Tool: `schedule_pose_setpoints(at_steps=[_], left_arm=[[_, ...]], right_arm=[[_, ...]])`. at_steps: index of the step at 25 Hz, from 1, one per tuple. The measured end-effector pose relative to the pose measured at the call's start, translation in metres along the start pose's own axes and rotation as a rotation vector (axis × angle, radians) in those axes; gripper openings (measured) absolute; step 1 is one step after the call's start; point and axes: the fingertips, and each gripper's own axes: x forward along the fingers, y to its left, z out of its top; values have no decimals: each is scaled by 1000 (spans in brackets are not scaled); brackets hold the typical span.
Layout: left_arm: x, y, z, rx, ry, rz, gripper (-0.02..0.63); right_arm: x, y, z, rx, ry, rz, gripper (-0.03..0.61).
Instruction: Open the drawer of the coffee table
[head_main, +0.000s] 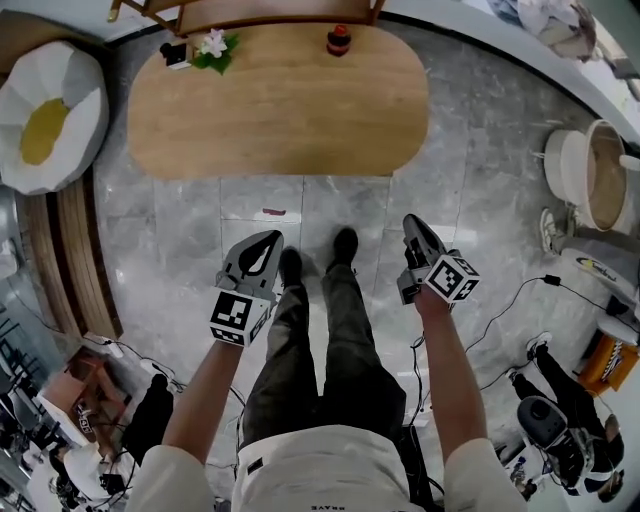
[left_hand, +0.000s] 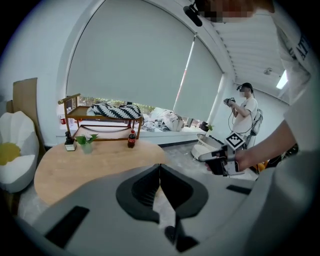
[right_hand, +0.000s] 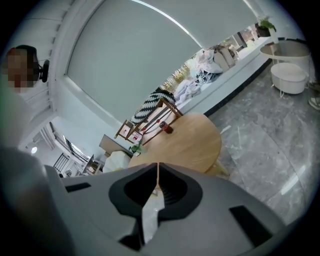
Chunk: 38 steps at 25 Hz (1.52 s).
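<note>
Grey marble floor (head_main: 480, 200) is shown beneath the oval wooden coffee table (head_main: 280, 100), well ahead of left gripper (head_main: 274, 236) and right gripper (head_main: 411, 220), both sets of fingers pressed together, empty. Striped fabric (left_hand: 117, 110) is caught only by gripper views.

There is 1 oval light-wood table (head_main: 280, 120), 1 dark cola bottle with a red cap (head_main: 339, 40), 1 small green potted plant with a white flower (head_main: 213, 48), 1 small black box (head_main: 175, 52) and 1 white petal-shaped seat with a yellow centre (head_main: 45, 120). There are 2 grey plastic grippers (the left gripper (head_main: 268, 240) and the right gripper (head_main: 413, 224)).
</note>
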Motion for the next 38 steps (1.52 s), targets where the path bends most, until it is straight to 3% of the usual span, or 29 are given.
schedule_pose_setpoints(at_steps=[21,28,32,38], left_arm=[[126,25,-140,-75,67,-19,20],[150,31,-171,-98,63,-15,20],[149,32,-177,-151,63,7,20],[158,30,-211,-112,75,-5,20]], right_arm=[[130,-154,-99,299,34,24,20],[164,-192,-130,417,6,81,23],[172,-196,-139,461,-14,118,80],[185,-211,-156,475,-21,190,104]])
